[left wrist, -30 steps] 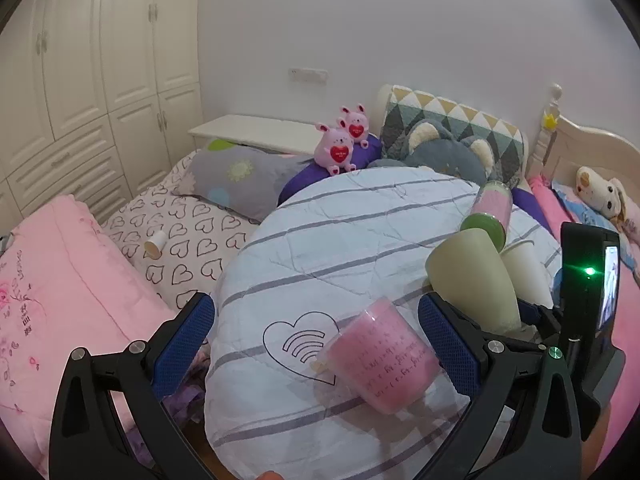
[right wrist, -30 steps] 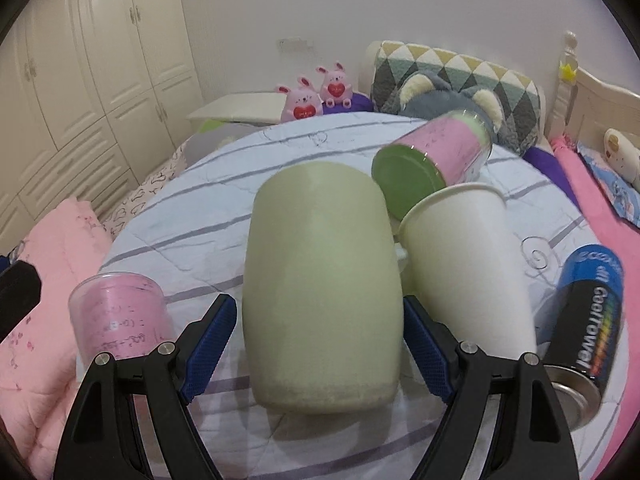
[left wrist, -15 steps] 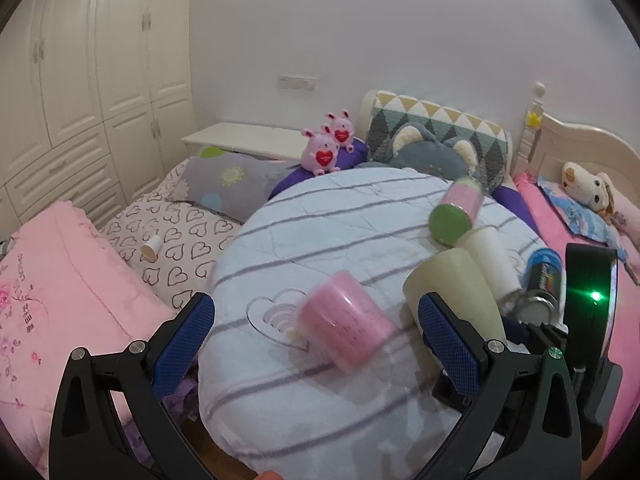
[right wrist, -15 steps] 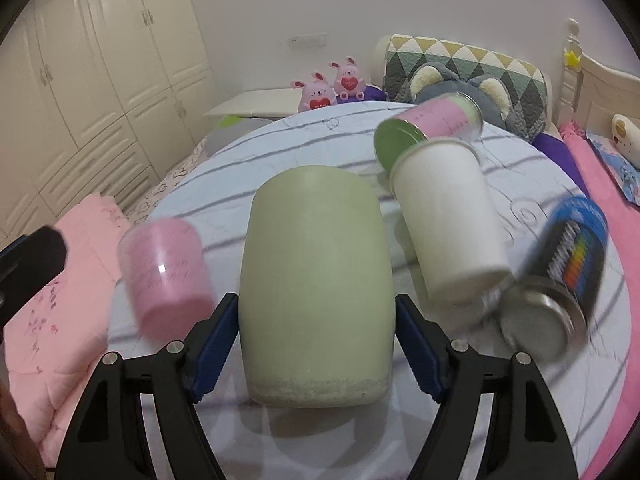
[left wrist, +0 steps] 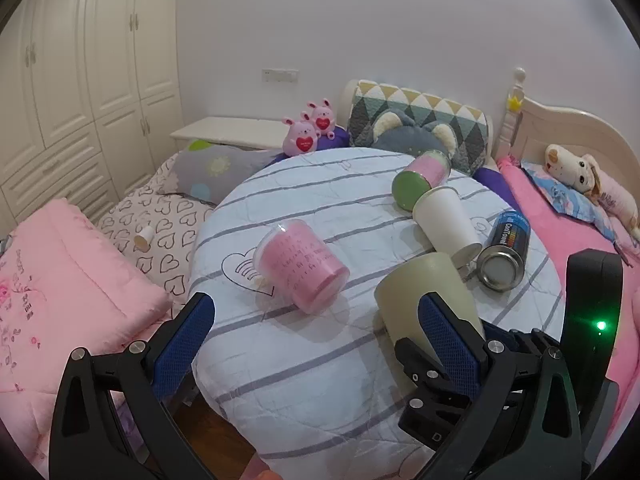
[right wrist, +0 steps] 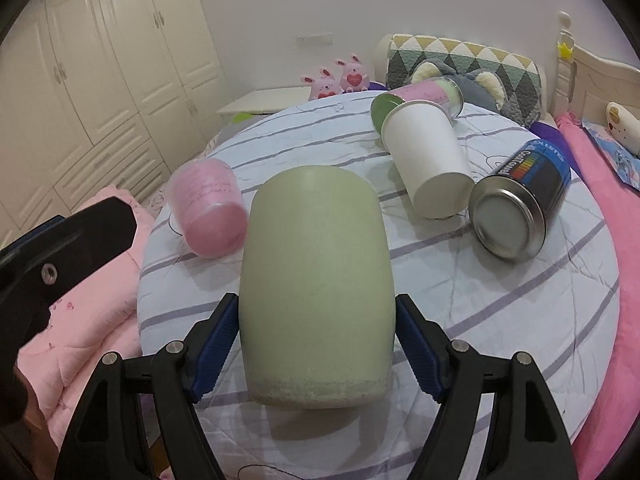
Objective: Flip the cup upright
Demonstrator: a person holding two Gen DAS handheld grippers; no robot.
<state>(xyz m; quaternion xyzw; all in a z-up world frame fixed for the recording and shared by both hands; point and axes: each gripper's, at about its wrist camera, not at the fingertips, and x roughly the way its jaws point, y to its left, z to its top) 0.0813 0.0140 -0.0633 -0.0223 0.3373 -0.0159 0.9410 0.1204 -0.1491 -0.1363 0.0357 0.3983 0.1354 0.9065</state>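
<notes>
Right wrist only: tool around green cup

Right hand-held gripper clamped — blue pads pressing in, left hand-held gripper spread wide — holding nothing

Pale green cup held tilted above the striped table.

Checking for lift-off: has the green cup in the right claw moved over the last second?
Yes. The green cup has risen with the right claw: the white cup and can, beside it before, now lie lower and farther away on the table.
</notes>
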